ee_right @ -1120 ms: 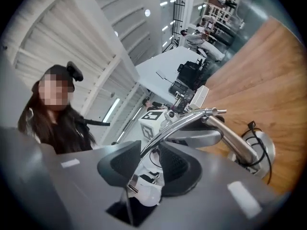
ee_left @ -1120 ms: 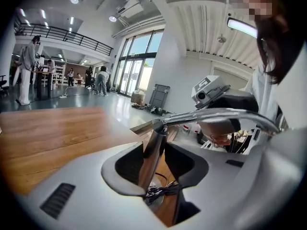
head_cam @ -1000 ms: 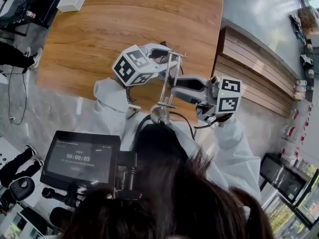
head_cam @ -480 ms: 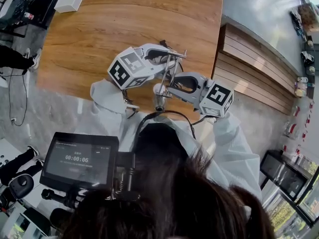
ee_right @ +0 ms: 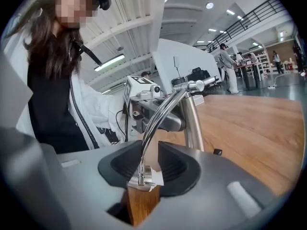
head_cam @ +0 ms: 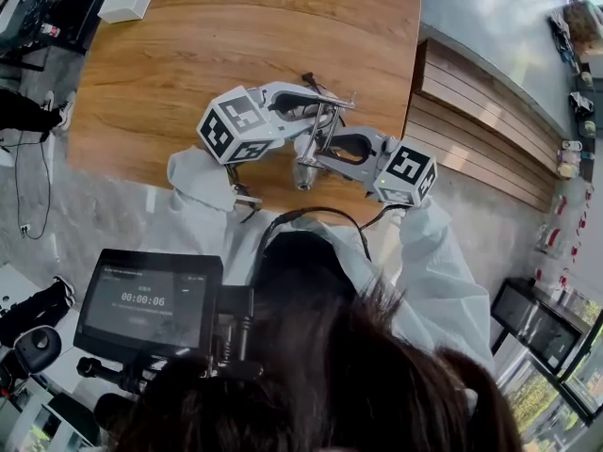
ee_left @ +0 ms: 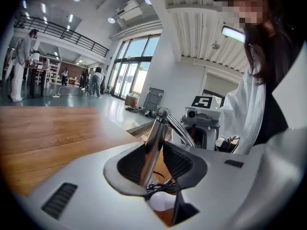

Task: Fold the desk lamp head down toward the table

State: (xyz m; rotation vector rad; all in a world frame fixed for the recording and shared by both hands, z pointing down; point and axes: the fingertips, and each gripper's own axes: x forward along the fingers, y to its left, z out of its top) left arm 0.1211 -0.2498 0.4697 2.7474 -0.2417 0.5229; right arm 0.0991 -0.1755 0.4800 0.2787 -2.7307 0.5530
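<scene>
Two holds share the desk lamp [head_cam: 317, 132], which stands on the wooden table [head_cam: 236, 36] close to its near edge, right in front of you. Its chrome post [ee_left: 156, 131] rises upright to a joint [ee_left: 163, 113]. From there the thin arm [ee_right: 160, 111] curves out and down toward you, ending at the lamp head [head_cam: 301, 171].

Your left gripper [ee_left: 153, 157] meets the post from one side. Its jaws are closing with the post squarely between them and the pads against it. Your right gripper [ee_right: 145, 152] faces it from the other side, clamped on the small chrome fitting at the arm's free end. The arm runs up and away from those jaws to the joint, with the post just behind.

Mind this relation: the arm's long axis slopes from the joint down to your right hand, the head sits just beside the right jaws, and the table lies beneath. Your right hand is nearer the head, so I judge the fold is its job: swing down about the joint while the left steadies the post. The head looks partway down, not yet at the table.
</scene>
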